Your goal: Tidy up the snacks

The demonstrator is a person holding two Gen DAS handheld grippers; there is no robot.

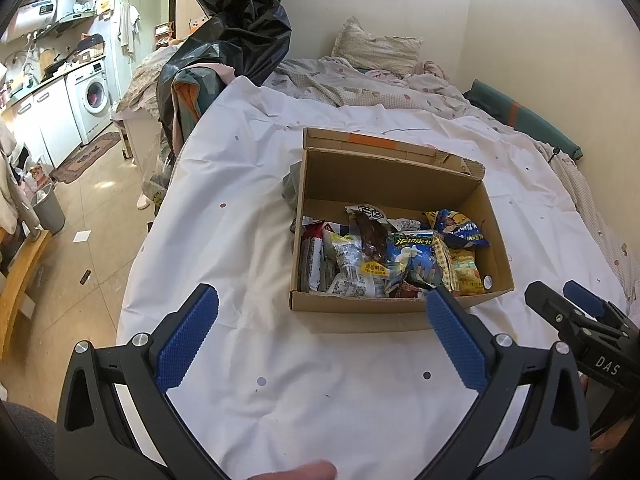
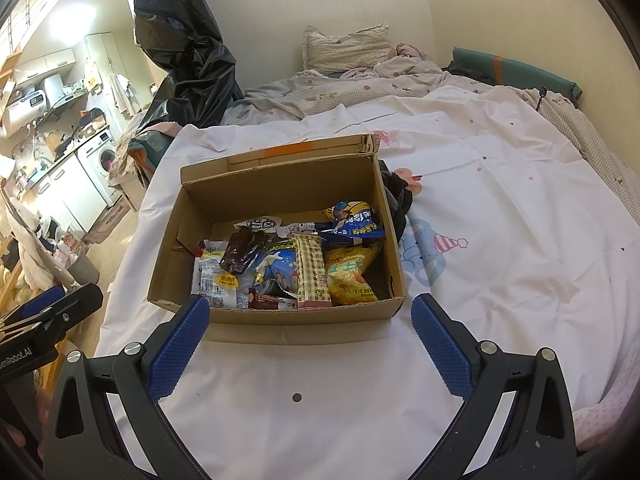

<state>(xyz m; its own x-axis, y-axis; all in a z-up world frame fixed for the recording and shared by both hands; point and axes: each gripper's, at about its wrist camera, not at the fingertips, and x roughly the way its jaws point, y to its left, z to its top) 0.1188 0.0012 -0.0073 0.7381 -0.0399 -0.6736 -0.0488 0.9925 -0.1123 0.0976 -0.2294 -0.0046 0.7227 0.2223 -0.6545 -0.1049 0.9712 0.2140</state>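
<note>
Our left hand-held gripper (image 1: pixel 320 308) fills the bottom of the left wrist view with its blue-padded fingers (image 1: pixel 188 336) spread wide and nothing between them. Our right hand-held gripper (image 2: pixel 310 316) is just as wide apart and equally empty at the bottom of its own view; from the left wrist camera it shows at the lower right edge.

Both hover over the white sheet (image 1: pixel 240 208) on the bed, just short of the near wall of the cardboard box (image 2: pixel 276 314), which sits in the middle of each frame with its flaps open. The snacks lie in a loose heap on the box floor, toward its near side — a yellow packet (image 2: pixel 352 276) at the right, a blue bag (image 2: pixel 354 220) behind it, a tall checked packet (image 2: pixel 312 270) leaning across the centre, a dark brown pouch (image 2: pixel 244 254) and a clear wrapper with a yellow label (image 2: pixel 218 280) at the left.

A dark bundle of cloth (image 2: pixel 398 200) lies against the box's right wall in the right wrist view. At the top of the frame we see a pillow (image 2: pixel 346 46); a black plastic bag (image 2: pixel 188 60) stands at the upper left, and a washing machine (image 1: pixel 90 96) sits at the far left.
</note>
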